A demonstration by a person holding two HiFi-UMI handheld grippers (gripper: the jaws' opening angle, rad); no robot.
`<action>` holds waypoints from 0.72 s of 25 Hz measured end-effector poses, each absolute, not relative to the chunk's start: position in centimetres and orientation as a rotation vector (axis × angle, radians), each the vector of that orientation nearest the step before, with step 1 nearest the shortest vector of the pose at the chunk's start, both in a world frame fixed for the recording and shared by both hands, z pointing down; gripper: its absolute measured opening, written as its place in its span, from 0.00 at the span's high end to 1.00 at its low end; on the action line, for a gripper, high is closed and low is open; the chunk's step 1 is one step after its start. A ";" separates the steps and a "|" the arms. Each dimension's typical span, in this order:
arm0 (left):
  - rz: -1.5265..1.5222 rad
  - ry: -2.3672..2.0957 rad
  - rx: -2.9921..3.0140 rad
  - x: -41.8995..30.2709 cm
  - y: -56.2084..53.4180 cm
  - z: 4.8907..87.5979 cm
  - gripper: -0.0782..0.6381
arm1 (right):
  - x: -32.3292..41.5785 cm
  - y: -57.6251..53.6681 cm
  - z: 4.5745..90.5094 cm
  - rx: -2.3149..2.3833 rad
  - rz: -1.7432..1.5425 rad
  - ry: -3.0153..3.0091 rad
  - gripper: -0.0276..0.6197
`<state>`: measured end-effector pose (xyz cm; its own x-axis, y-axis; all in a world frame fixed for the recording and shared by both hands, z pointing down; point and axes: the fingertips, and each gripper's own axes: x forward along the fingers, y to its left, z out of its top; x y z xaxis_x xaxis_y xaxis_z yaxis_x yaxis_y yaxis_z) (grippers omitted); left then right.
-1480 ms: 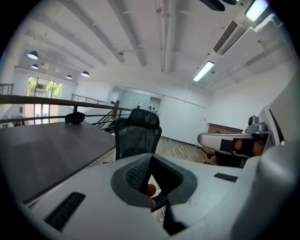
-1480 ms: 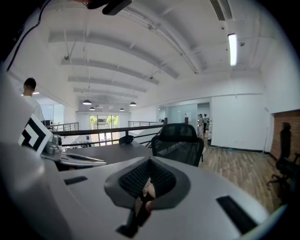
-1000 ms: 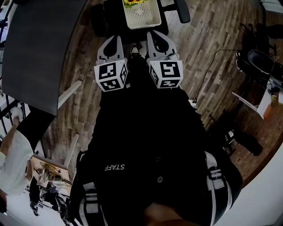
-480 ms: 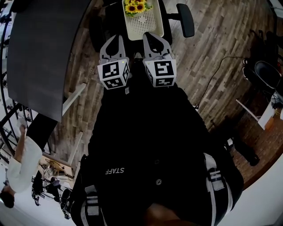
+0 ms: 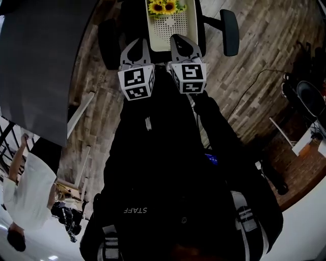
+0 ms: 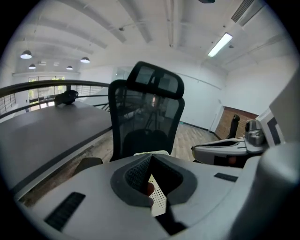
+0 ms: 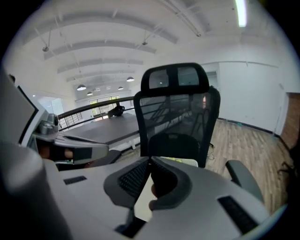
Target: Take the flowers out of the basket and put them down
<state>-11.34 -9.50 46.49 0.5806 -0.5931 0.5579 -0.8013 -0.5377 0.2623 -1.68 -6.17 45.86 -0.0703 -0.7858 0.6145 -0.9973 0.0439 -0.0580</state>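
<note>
left gripper (image 5: 140, 45) jaws closed, empty | right gripper (image 5: 179, 41) jaws closed, empty | both hover at near end of basket (image 5: 170, 34) on chair (image 5: 230, 31) | flowers (image 5: 165, 7) in basket's far end, untouched | progress: none; left: grasp, lift out, put down

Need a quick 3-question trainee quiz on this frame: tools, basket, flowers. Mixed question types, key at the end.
1. True or false: the left tool and the right tool both have their jaws wide apart.
2. The basket rests on: A a shelf; B an office chair; C a trolley.
3. At which end of the basket do the flowers lie: nearest the tools or farthest from them?

Key: 1 false, both are shut and empty. 2 B. 3 farthest.
</note>
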 end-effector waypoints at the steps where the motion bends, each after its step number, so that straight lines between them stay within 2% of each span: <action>1: 0.567 -1.106 2.306 -11.1 -10.1 48.0 0.89 | -1.3 -6.9 47.7 1.787 0.684 -1.894 0.93; 10: 0.652 -1.056 2.229 -8.4 -13.7 60.2 0.89 | 1.9 -10.7 61.3 1.776 0.776 -1.781 0.87; 14: 0.666 -1.045 2.194 -8.4 -15.0 63.8 0.89 | 2.8 -11.8 66.4 1.767 0.821 -1.711 0.81; 18: 0.683 -1.033 2.170 -8.4 -15.6 67.1 0.89 | 3.9 -12.2 71.5 1.734 0.864 -1.658 0.71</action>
<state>-8.41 -15.60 67.13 0.5576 -0.4828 0.6752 -0.8104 -0.4927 0.3170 3.86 -12.23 71.47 0.0165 -0.6202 0.7843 -0.9981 -0.0568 -0.0238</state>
